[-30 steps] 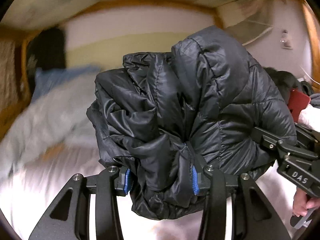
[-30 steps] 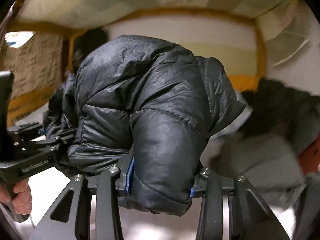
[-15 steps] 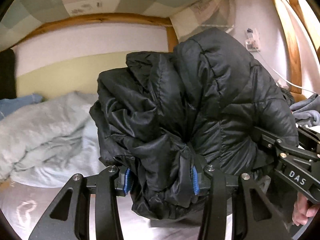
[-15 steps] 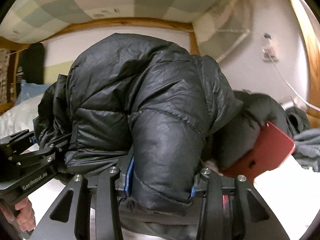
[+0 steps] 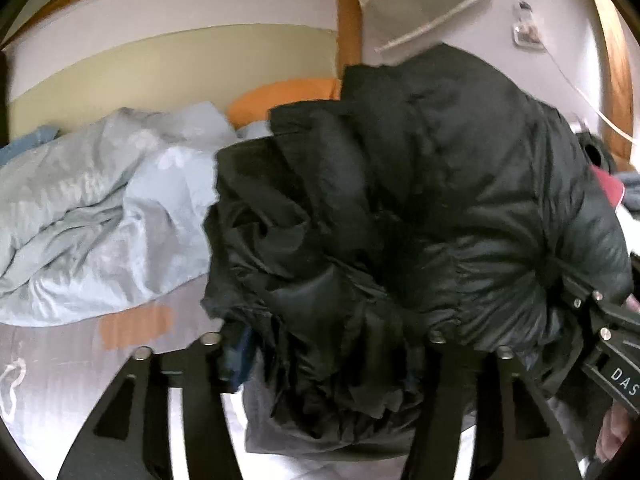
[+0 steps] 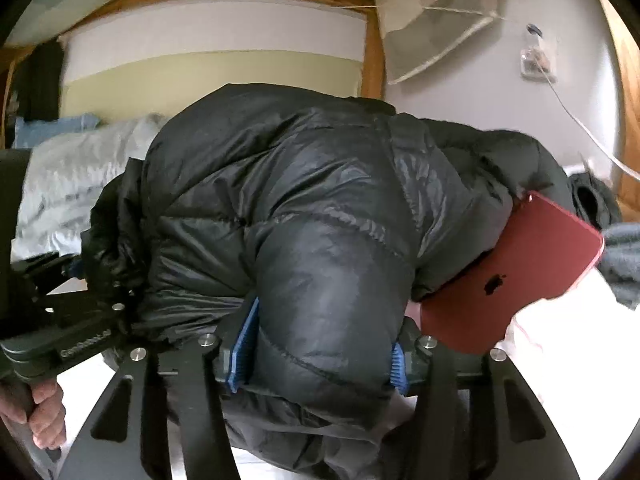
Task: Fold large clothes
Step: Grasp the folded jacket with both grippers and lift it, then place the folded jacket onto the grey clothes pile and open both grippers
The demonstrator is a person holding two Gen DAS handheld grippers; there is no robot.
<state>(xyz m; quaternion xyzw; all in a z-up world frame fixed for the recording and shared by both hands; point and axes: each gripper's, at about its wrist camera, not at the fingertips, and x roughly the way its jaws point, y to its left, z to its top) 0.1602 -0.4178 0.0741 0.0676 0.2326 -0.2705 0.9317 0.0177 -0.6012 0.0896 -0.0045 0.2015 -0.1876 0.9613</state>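
A black quilted puffer jacket (image 5: 400,208) is bunched into a thick bundle and held up over the bed. My left gripper (image 5: 324,352) is shut on its gathered lower folds. My right gripper (image 6: 320,352) is shut on a padded roll of the same jacket (image 6: 304,220). The right gripper shows at the right edge of the left wrist view (image 5: 600,332), and the left gripper shows at the left of the right wrist view (image 6: 72,320). The two grippers are close together on either side of the bundle.
A crumpled light-blue duvet (image 5: 100,216) lies on the bed at left. A red tablet (image 6: 516,276) leans against dark clothes (image 6: 592,200) at right, next to a grey garment (image 6: 624,264). A wooden bed frame (image 6: 372,52) and wall stand behind.
Both grippers have swung to the right and lowered with the jacket. The tablet and the bed's right corner have come closer. The grips are unchanged.
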